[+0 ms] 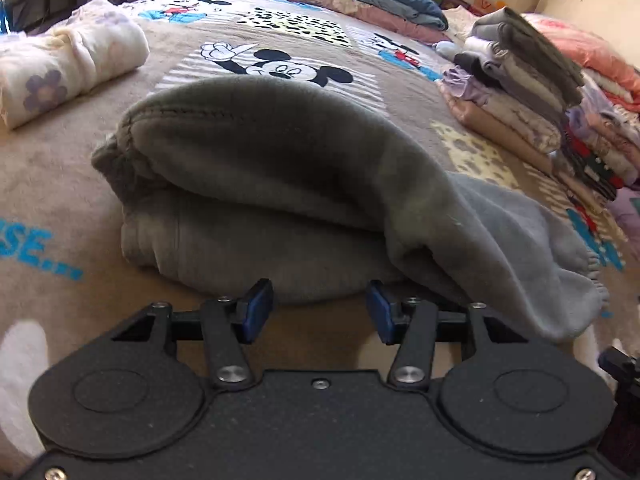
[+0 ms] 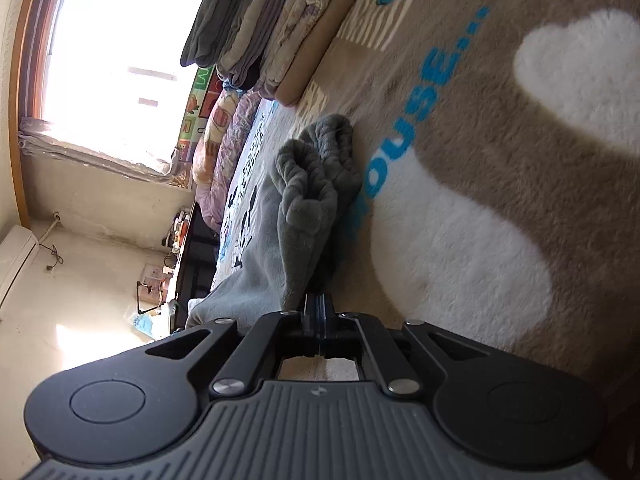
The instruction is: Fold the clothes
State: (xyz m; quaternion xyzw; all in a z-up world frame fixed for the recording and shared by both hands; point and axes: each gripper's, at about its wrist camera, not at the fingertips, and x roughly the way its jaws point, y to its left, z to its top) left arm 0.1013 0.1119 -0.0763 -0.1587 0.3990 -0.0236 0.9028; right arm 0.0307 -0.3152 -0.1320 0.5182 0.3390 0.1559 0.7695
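Left fingers (image 1: 256,312) parted just before grey garment (image 1: 280,168).

Right tongs (image 2: 320,312) pads hide whether grey garment (image 2: 308,216) is pinched; clothes stack (image 1: 532,96) cut off at edge

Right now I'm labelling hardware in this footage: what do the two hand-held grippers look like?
The left hand-held gripper is matte black with round side discs, silver screws and blue pads. The right hand-held gripper matches, but its base plate is ribbed grey.
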